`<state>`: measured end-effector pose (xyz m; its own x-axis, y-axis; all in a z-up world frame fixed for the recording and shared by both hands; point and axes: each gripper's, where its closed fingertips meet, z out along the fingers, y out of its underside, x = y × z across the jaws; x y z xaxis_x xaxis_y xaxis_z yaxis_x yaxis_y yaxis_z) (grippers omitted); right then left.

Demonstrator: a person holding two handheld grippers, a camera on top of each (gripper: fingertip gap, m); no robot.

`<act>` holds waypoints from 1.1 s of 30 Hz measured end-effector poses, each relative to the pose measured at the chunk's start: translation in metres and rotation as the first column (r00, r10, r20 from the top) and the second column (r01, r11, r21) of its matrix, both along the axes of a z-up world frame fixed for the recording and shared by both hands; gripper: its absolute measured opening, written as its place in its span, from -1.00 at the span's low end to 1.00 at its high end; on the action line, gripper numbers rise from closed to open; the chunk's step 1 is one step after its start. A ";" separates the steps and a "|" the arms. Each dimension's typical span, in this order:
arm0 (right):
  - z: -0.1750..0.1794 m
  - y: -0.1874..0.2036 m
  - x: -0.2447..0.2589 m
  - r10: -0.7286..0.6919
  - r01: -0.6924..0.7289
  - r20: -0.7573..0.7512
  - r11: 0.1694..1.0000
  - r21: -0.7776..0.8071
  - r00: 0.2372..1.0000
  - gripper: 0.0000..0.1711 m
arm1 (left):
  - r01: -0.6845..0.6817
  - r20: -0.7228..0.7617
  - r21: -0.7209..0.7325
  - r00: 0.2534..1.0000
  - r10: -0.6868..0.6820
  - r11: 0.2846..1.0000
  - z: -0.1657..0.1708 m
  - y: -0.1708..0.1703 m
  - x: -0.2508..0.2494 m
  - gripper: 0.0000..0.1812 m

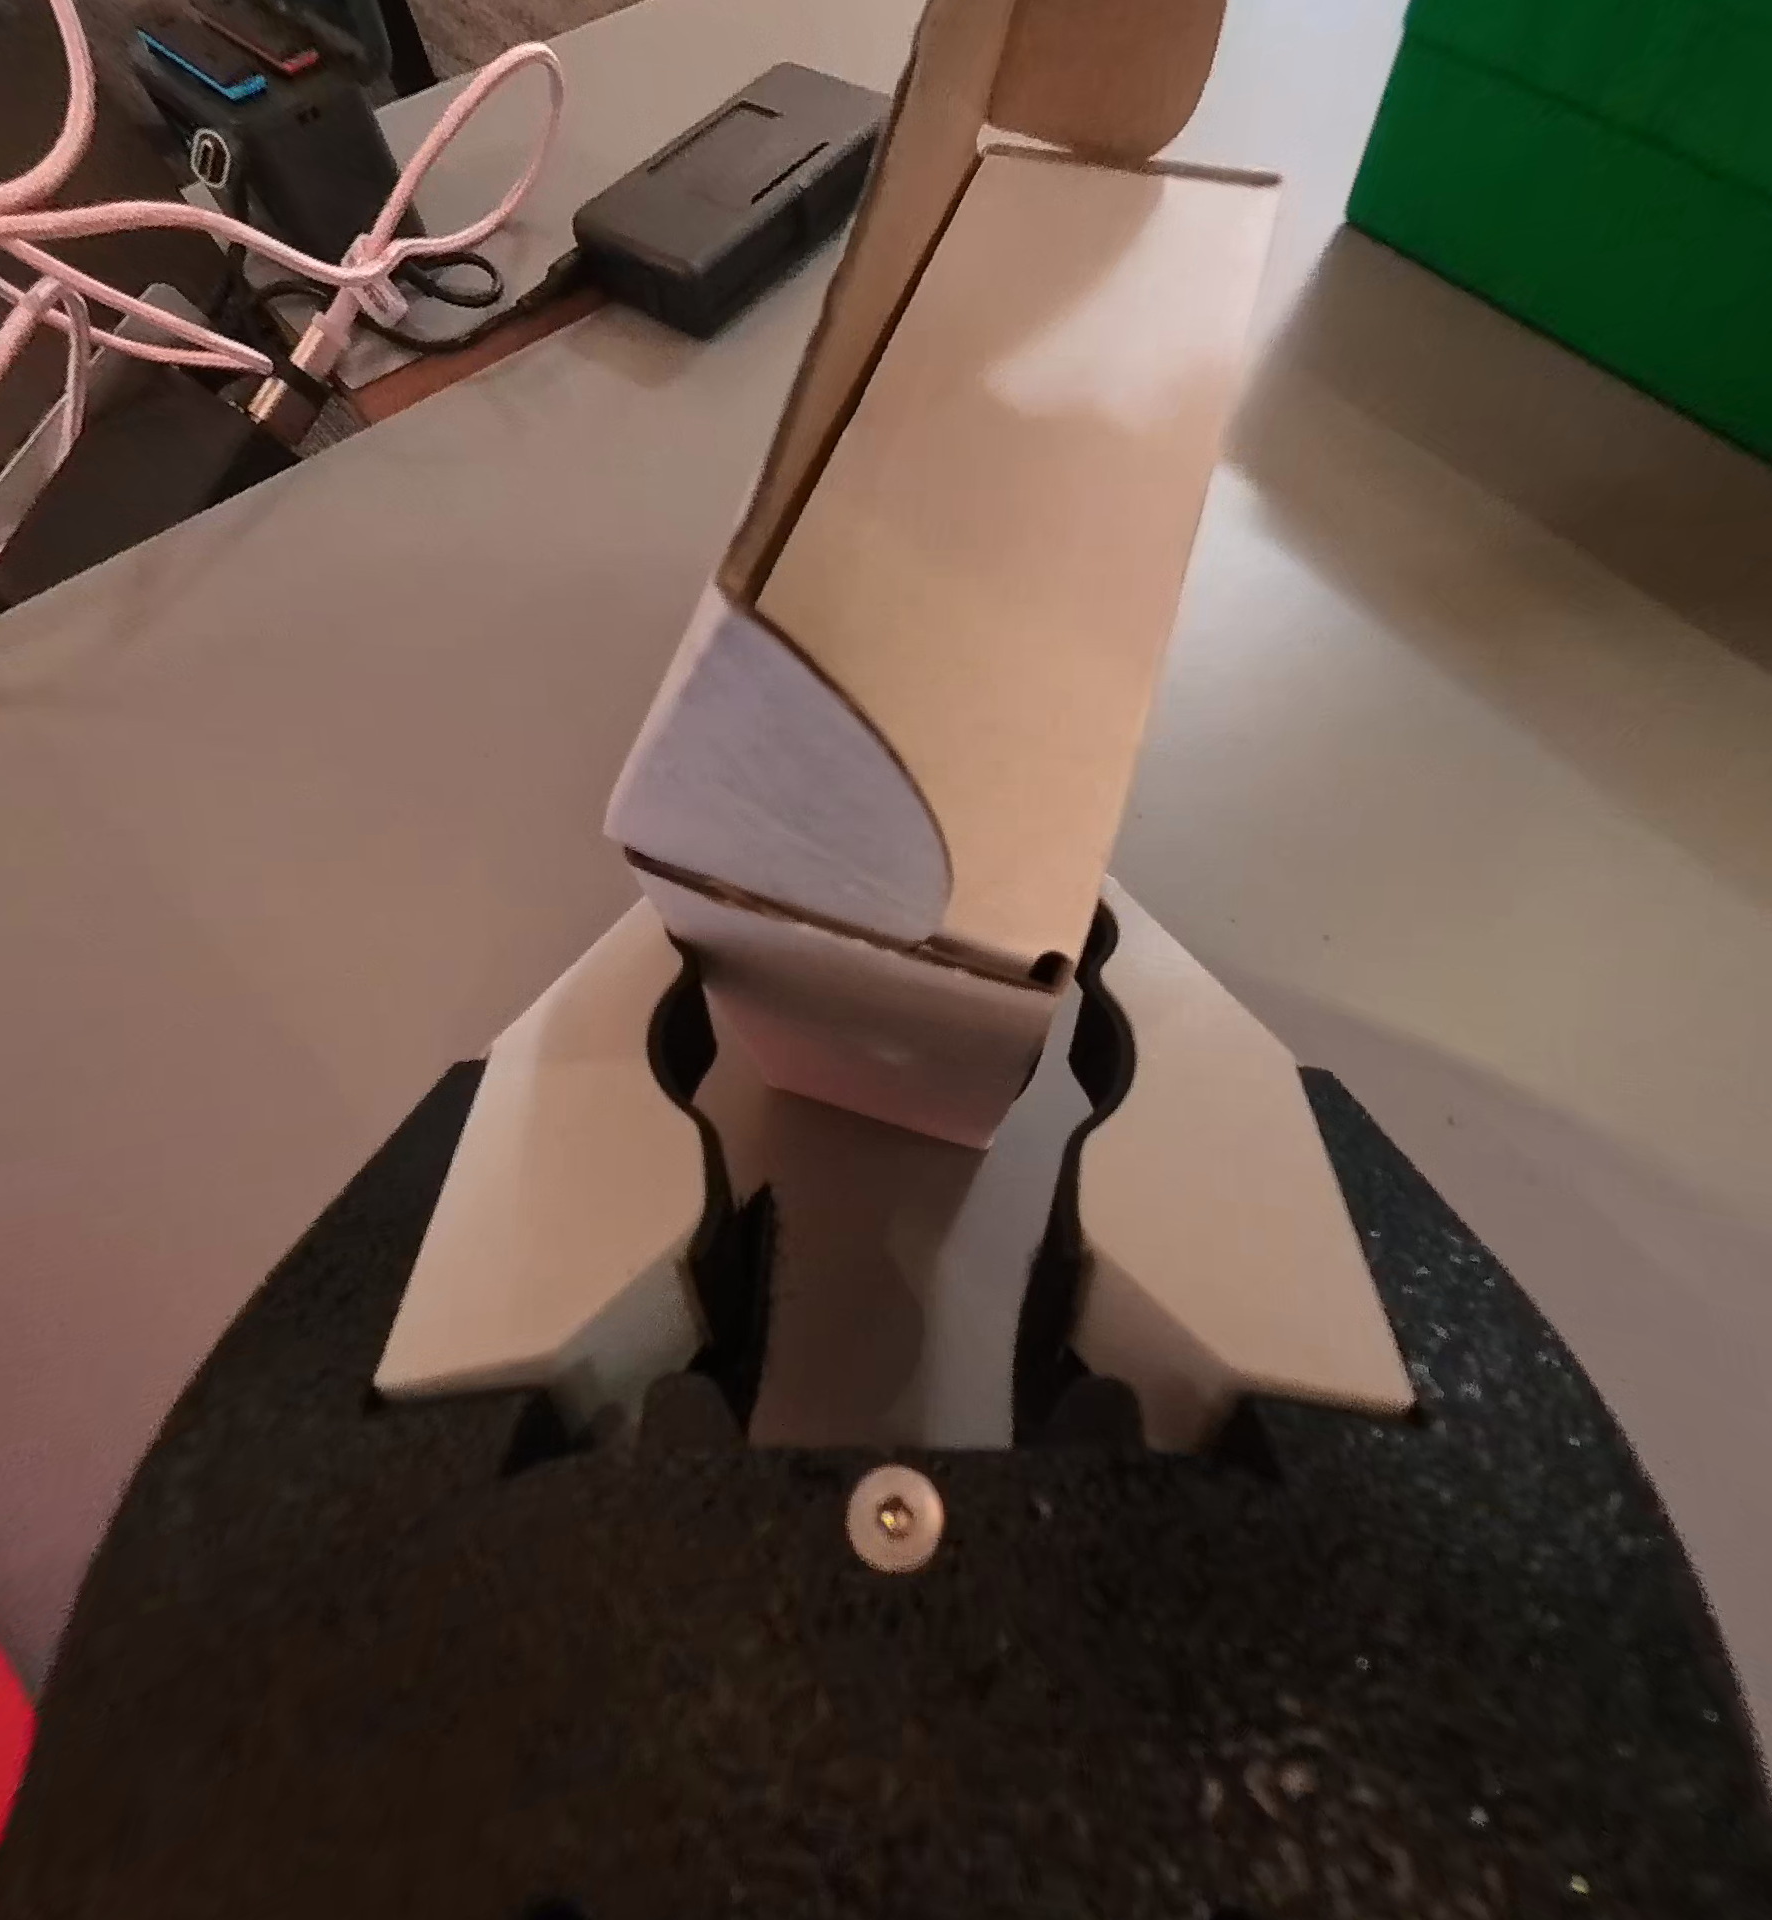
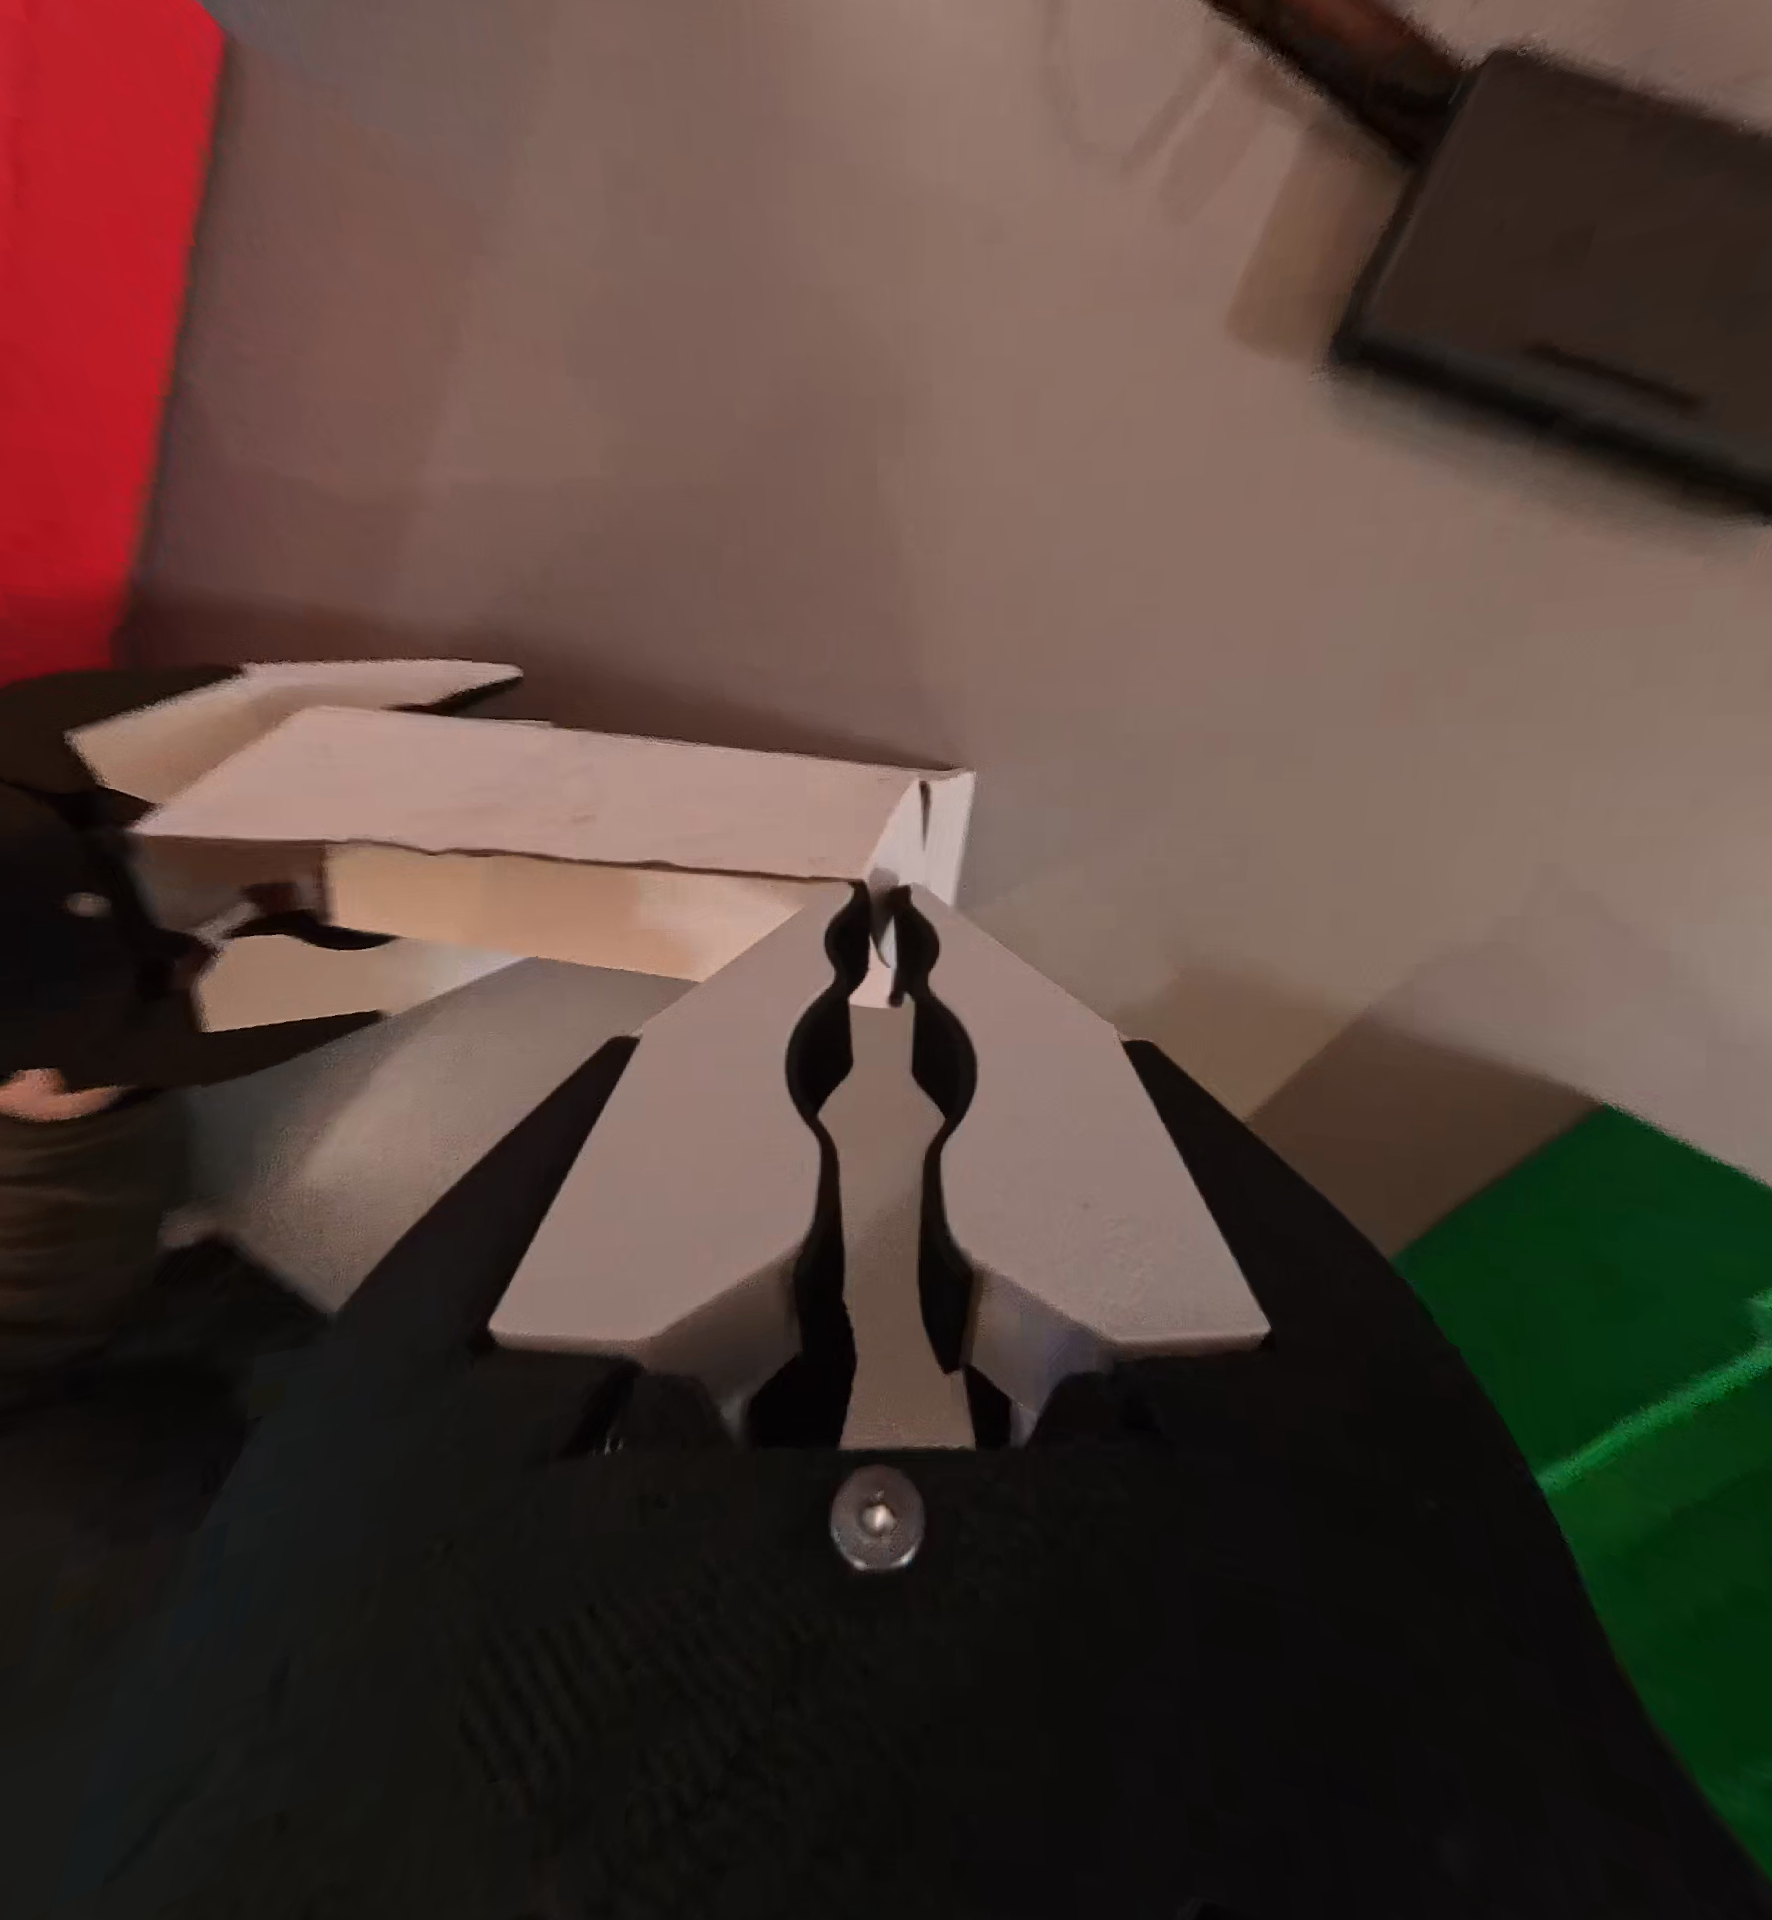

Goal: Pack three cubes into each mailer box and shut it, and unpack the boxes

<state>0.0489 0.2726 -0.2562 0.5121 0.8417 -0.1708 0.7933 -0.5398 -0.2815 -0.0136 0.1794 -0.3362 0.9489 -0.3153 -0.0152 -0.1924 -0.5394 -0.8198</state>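
- The white cardboard mailer box (image 1: 975, 582) is up off the table (image 1: 290, 831), held between the two grippers. It's smooth matte card with brown corrugated edges showing along the seams, plus a rounded tuck flap on the near end.
- Left gripper (image 1: 887, 1029): light grey wedge-shaped fingers with wavy black rubber pads, clamped on the near end of the box. The body is rough, speckly black plastic with a silver screw in the middle.
- Right gripper (image 2: 877, 935): same build, jaws nearly together, pinching a thin white flap edge at the box's far corner.
- In the right wrist view the box (image 2: 508, 821) looks long and flat, lid down with just a thin crack along the seam, so can't tell what's inside. The left gripper (image 2: 165, 935) shows at its left end.
- A rounded tan flap sticks up at the far end in the left wrist view.
- The table is plain grey and a bit glossy.
- Far left: a black power brick (image 1: 726, 197) and loopy pink braided cables (image 1: 134, 239).
- A green bin (image 1: 1630, 208) sits far right, and a red bin (image 2: 40, 343) sits over on the left in the right wrist view; contents not visible in either.
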 end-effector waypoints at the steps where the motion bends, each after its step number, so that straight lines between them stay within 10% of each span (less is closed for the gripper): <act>1: 0.000 0.001 0.000 0.033 -0.035 0.027 0.996 0.077 0.999 -0.99 | -0.005 0.000 0.000 1.000 0.005 1.000 0.000 0.000 0.000 -0.23; 13: -0.002 0.002 0.006 0.201 -0.143 -0.032 0.792 0.594 0.979 -0.96 | -0.006 -0.009 0.004 1.000 0.006 1.000 0.000 0.000 0.000 -0.23; 33: -0.001 -0.004 0.006 -0.012 0.095 -0.310 0.962 0.254 0.951 -1.00 | -0.031 -0.037 -0.030 0.999 0.030 0.999 -0.001 -0.003 0.001 -0.24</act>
<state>0.0548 0.2686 -0.2575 0.5164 0.8503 -0.1014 0.6196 -0.4527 -0.6412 -0.0127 0.1764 -0.3372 0.9570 -0.2871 -0.0413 -0.2054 -0.5701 -0.7955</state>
